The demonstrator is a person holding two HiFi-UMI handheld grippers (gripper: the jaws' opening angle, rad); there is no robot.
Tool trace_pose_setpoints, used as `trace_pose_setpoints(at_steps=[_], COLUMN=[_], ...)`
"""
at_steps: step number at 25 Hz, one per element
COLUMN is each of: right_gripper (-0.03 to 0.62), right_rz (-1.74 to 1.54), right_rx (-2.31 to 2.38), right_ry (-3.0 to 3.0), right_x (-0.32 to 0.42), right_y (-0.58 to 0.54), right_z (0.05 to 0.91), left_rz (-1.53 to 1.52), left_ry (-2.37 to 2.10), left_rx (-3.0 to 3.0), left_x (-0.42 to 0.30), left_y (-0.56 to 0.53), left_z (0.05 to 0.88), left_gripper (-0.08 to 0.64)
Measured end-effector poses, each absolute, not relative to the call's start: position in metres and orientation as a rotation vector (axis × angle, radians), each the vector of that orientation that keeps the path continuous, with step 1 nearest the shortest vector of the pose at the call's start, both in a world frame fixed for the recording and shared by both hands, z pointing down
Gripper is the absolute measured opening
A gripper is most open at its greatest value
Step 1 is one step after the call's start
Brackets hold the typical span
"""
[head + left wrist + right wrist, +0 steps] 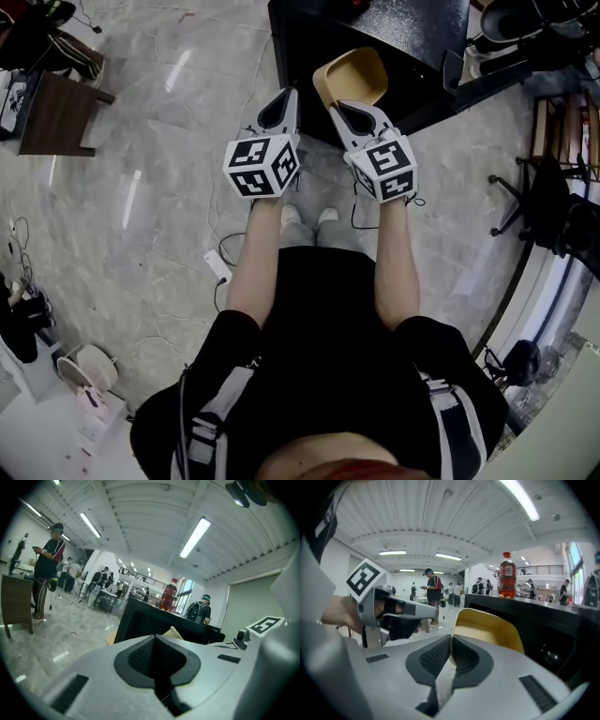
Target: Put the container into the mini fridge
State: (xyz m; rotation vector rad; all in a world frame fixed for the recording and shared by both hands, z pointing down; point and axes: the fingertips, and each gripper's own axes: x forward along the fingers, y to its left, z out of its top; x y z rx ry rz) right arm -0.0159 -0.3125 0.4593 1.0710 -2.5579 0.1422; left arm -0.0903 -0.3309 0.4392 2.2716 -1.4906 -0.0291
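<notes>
In the head view a tan, open-topped container (351, 76) is held in front of the black mini fridge (394, 37). My right gripper (347, 112) is shut on its near rim. In the right gripper view the pads pinch the container's (487, 629) wall at my right gripper (451, 645), with the fridge (543, 620) just beyond it. My left gripper (278, 106) hangs level beside it on the left, shut on nothing. Its own view shows my left gripper (155, 641) with the jaws pressed together, the fridge (150, 623) ahead and a corner of the container (174, 632) peeking over.
A red drink bottle (506, 576) stands on top of the fridge. A dark wooden stool (58, 114) sits on the marble floor at the left. A power strip (217, 266) and cables lie by my feet. Black chairs (548, 206) crowd the right. People stand in the background.
</notes>
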Motion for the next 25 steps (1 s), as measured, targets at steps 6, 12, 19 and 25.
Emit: trace_pose_setpoints(at_steps=[6,12,19,25], right_gripper=[0.018,0.019,0.020,0.044], right_rz=[0.002,0.009,0.003,-0.049], right_rx=[0.864,0.875,0.888,1.051], right_ry=[-2.388,-2.293,-2.254,-2.294], right_x=[-0.012,0.011,0.020,0.016], right_y=[-0.343,-0.389,-0.424,-0.434], right_z=[0.481,0.506,0.526,0.512], left_rz=[-0.044,-0.050,-0.025,0.028], left_ry=[-1.558,-1.620,-1.655,-1.629], left_rx=[2.247,2.250,2.220,2.236], left_x=[-0.107,-0.123,-0.135,-0.131], left_y=[-0.350,-0.355,-0.356,-0.353], left_z=[0.430,0.416,0.419,0.426], left_gripper=[0.011,0.010,0.010,0.010])
